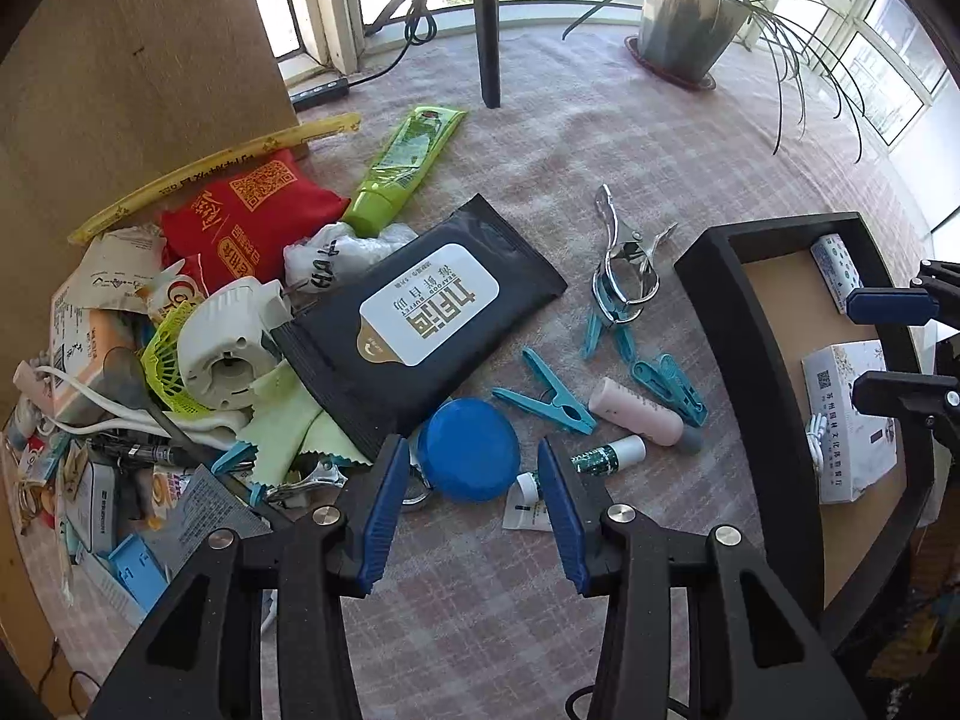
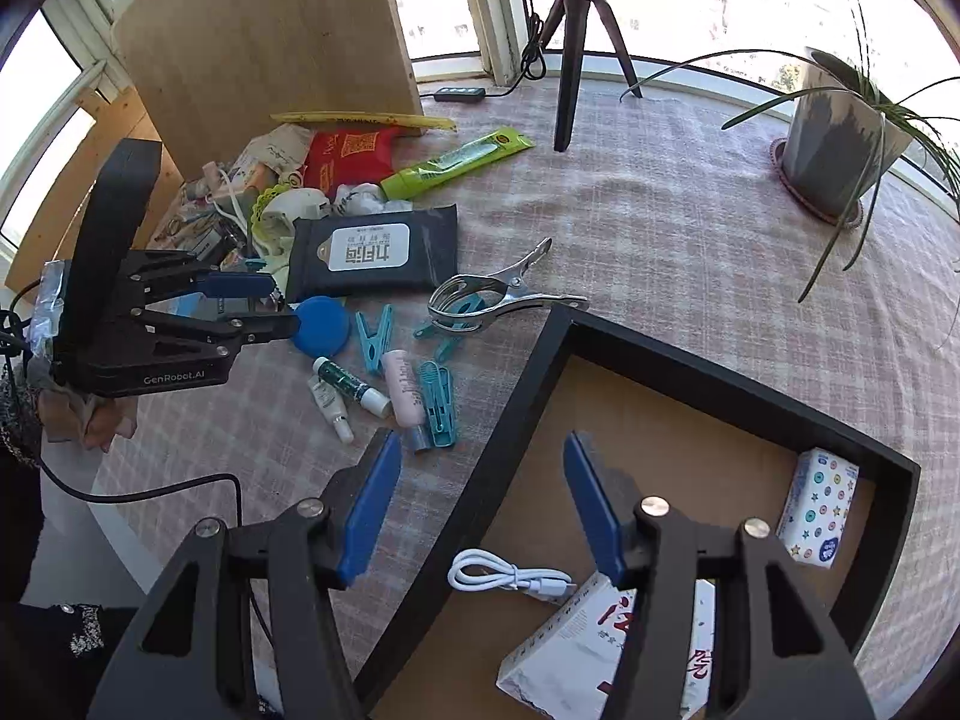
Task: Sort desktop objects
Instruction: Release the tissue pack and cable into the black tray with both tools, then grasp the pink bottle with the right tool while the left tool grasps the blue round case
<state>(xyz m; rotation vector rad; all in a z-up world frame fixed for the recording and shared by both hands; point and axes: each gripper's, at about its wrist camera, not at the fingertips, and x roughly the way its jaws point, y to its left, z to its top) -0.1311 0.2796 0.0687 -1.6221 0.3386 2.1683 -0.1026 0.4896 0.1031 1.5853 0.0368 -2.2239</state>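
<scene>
The objects to be sorted lie scattered on a checked tablecloth [image 1: 630, 180], most of them heaped at the foot of an upright wooden board [image 1: 150, 60]. A black wipes pack [image 1: 420, 315] with a white label rests at the heap's near edge, its lower end lying over a pale green cloth [image 1: 288, 432]; behind it are a red pouch [image 1: 252, 222], a green tube [image 1: 402, 168] and a white plug-like device [image 1: 228, 348]. Just below the pack sits a round blue lid [image 1: 471, 450], and to its right a loose group: teal clothes pegs [image 1: 546, 399], a pink tube [image 1: 642, 414], a small green-and-white bottle [image 1: 606, 456], a small white tube [image 2: 330, 402] and a large metal clip [image 1: 627, 252]. The left gripper [image 1: 474, 522] hangs over this group with its blue pads parted to a middling width, nothing between them, the blue lid showing just beyond the gap. To the right stands a black-framed tray [image 2: 690, 378] with a brown floor, holding a white cable [image 2: 504, 579], a white box with red characters [image 2: 576, 660] and a small dotted tissue pack [image 2: 819, 504]. The right gripper [image 2: 480, 516] is above the tray's near-left corner, its jaws spread wide and empty, one finger over the cloth and the other over the tray floor. Farther back are a potted plant [image 2: 834, 138] and a tripod [image 2: 576, 48] by the window.
</scene>
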